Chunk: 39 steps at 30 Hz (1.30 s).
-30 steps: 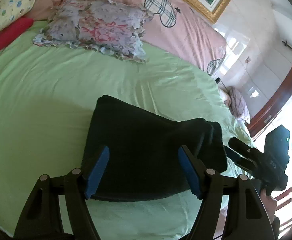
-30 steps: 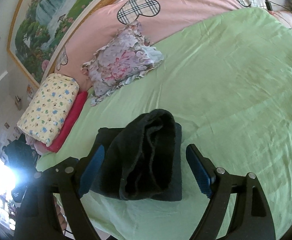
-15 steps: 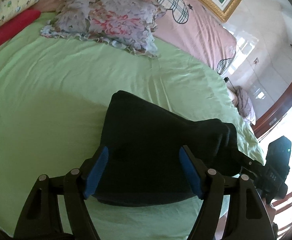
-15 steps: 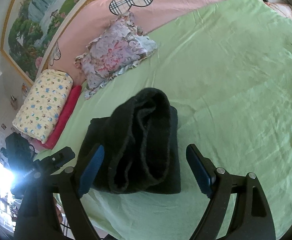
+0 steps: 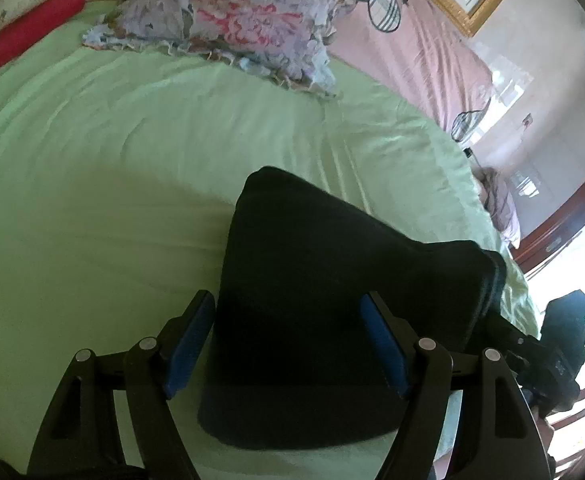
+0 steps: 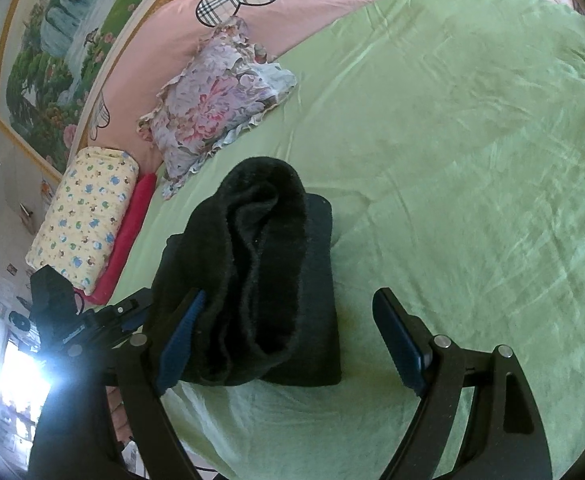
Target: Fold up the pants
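green bed sheet (image 5: pixel 92 200), folded black pants (image 5: pixel 332 300) on it; left gripper (image 5: pixel 288 344), right gripper (image 6: pixel 288 336) jaws wide, gripping nothing.

pants (image 6: pixel 260 280): black fleece cloth, fuzzy, matt | sheet (image 6: pixel 472 168): green cloth, smooth, slight sheen, creased | pillow (image 6: pixel 216 96): floral cloth, frilled edge | frame (image 5: pixel 444 4): gilt, glossy

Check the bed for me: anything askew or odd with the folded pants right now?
One thing: the black pants lie folded on the green sheet, but the top layer bulges into an open, rounded roll instead of lying flat. Nothing looks spilled or damaged. Both claws, left and right, are open.
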{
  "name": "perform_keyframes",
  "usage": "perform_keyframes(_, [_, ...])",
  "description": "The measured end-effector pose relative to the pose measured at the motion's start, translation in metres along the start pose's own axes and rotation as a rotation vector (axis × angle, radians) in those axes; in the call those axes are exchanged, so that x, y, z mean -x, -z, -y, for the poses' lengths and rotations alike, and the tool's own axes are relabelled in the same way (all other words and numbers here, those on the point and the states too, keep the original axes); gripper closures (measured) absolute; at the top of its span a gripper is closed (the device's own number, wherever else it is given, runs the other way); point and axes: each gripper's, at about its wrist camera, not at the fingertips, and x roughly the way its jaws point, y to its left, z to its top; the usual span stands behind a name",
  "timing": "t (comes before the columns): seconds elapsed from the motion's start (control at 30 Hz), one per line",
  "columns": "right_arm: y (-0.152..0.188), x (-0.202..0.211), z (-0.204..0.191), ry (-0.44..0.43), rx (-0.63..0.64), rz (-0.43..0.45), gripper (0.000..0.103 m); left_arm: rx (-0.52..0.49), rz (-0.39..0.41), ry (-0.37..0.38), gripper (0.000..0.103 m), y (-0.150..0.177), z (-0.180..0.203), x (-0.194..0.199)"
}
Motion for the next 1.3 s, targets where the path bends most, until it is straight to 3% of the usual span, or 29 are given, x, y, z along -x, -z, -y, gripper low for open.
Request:
perform_keyframes(0.23, [0.001, -0.002, 0.002, 0.0, 0.003, 0.001, 0.019, 0.01, -0.041, 0.019, 0.028, -0.006, -0.006, -0.022])
perform_keyframes(0.5, [0.001, -0.01, 0.004, -0.038, 0.015, -0.007, 0.019, 0.075, -0.077, 0.091, 0.052, -0.011, -0.029, -0.037])
perform_keyframes(0.7, [0.0, -0.018, 0.003, -0.074, 0.027, -0.026, 0.019, 0.122, -0.081, 0.136, 0.058, -0.01, -0.042, -0.04])
perform_keyframes(0.77, [0.0, -0.02, 0.003, -0.092, 0.028, -0.035, 0.022, 0.125, -0.079, 0.133, 0.059, -0.01, -0.042, -0.04])
perform_keyframes(0.83, [-0.001, -0.023, 0.005, -0.133, 0.011, -0.05, 0.035, 0.121, -0.075, 0.121, 0.059, -0.01, -0.039, -0.039])
perform_keyframes(0.87, [-0.001, -0.026, 0.008, -0.164, -0.013, -0.064, 0.037, 0.117, -0.073, 0.118, 0.06, -0.01, -0.037, -0.039])
perform_keyframes(1.03, [-0.001, -0.027, 0.009, -0.176, -0.031, -0.067, 0.05, 0.107, -0.063, 0.116, 0.069, -0.01, -0.034, -0.033])
perform_keyframes(1.3, [-0.002, -0.021, -0.004, -0.167, 0.004, -0.052, 0.058, 0.078, -0.028, 0.105, 0.074, -0.012, -0.022, -0.014])
